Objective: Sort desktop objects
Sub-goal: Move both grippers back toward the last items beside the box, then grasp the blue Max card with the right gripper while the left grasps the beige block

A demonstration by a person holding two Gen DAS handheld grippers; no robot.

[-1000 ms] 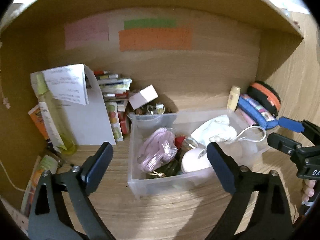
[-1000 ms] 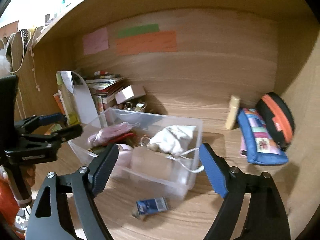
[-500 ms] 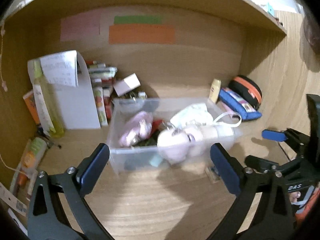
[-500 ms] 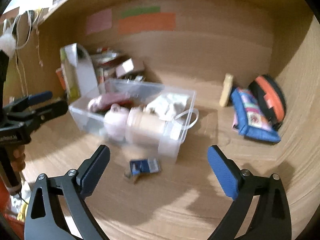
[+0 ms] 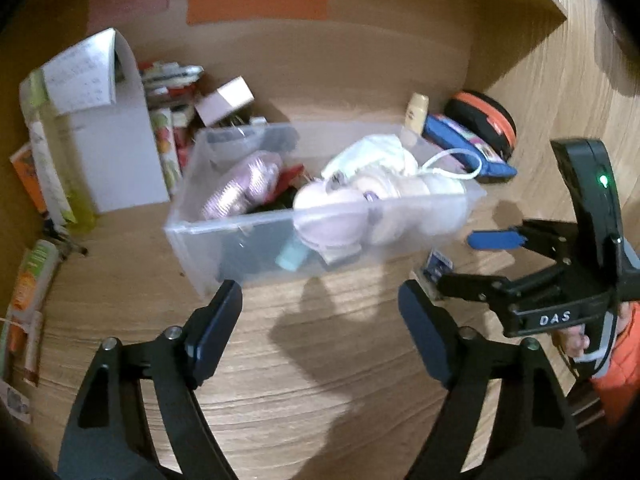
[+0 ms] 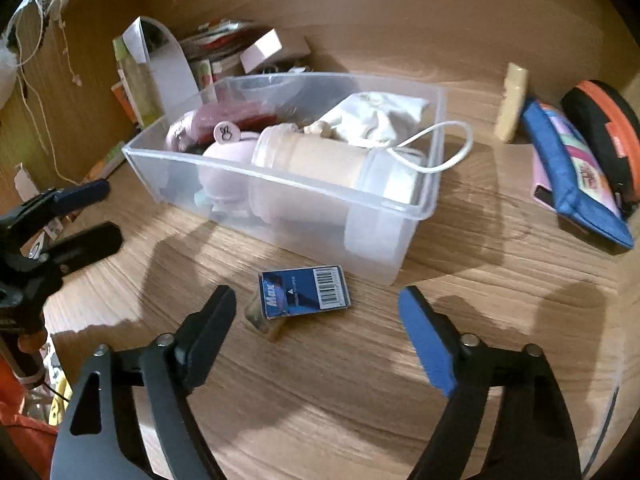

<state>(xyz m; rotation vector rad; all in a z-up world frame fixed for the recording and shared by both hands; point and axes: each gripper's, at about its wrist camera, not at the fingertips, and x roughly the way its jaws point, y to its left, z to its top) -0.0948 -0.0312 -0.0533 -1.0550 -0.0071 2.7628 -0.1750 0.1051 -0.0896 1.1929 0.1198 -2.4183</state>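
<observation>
Both your hand-held grippers, left [image 5: 320,312] and right [image 6: 318,312], gape wide, empty; small blue cardboard box [image 6: 304,291] lies centre frame beside clear plastic bin [image 6: 280,184].

A home study nook: a light wood-grain desk [image 6: 360,380] enclosed by matching back and side panels, with pink, green and orange paper notes [image 5: 256,0] stuck on the back wall. A flip-page white desk calendar [image 5: 100,128], stacked booklets and packets [image 5: 172,92], a blue fabric pencil pouch [image 6: 576,172] and a clear plastic storage bin [image 6: 280,184] of personal odds and ends crowd the surface
</observation>
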